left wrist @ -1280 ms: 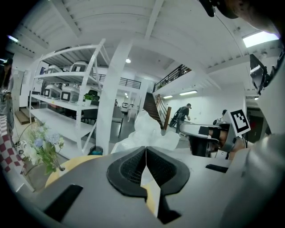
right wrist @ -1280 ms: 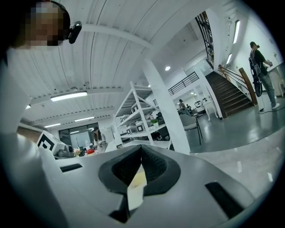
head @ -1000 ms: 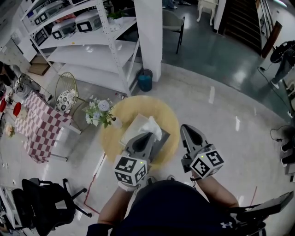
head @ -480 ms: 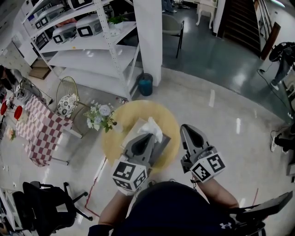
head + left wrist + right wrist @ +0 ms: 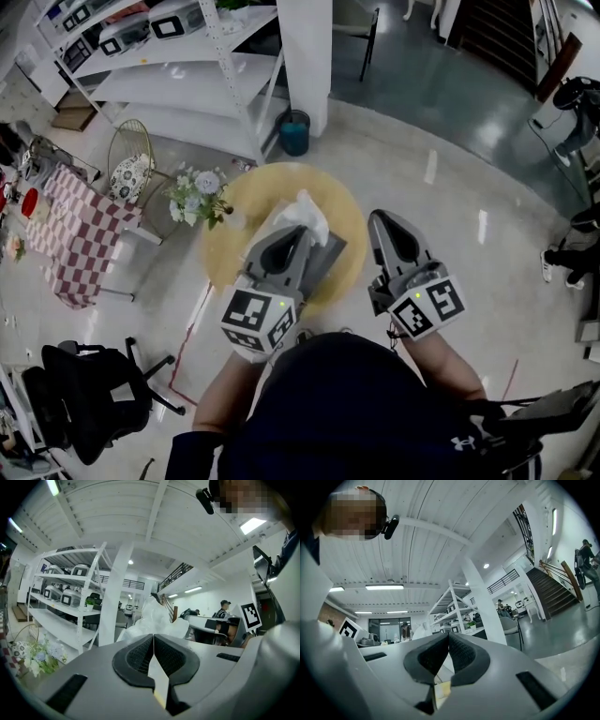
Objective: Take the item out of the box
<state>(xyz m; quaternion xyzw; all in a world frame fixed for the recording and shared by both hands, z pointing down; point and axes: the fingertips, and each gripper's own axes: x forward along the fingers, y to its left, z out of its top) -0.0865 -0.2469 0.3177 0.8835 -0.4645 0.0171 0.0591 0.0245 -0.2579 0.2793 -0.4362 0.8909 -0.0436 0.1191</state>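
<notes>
Pinching a white tissue (image 5: 302, 210), the left gripper (image 5: 299, 231) reaches over the round yellow bench (image 5: 221, 251) from the 6 o'clock side. In the left gripper view the jaws of that gripper (image 5: 153, 637) are pressed together along their length, and the tissue (image 5: 157, 617) bunches up right past their tips at 12 o'clock, so the sheet is caught at the very end of the jaws.

In the head view the tissue stands as a crumpled plume above the grey tissue box (image 5: 330, 253), which lies near the middle of the bench. Much of the box is covered by the left gripper; only its 3 o'clock edge and corner show. I cannot tell whether the lower end of the tissue is free of the box opening.

The right gripper (image 5: 380, 218) hangs at 3 o'clock from the box, off the bench edge and apart from the tissue. In its own view the right gripper (image 5: 449, 636) has its jaws closed tip to tip with nothing between them.

A bunch of pale flowers (image 5: 193, 197) sits at the bench's 9 o'clock edge. Beyond it at 11 o'clock stands a white shelving rack (image 5: 187, 89), and a teal bin (image 5: 294, 134) stands on the floor at 12 o'clock.
</notes>
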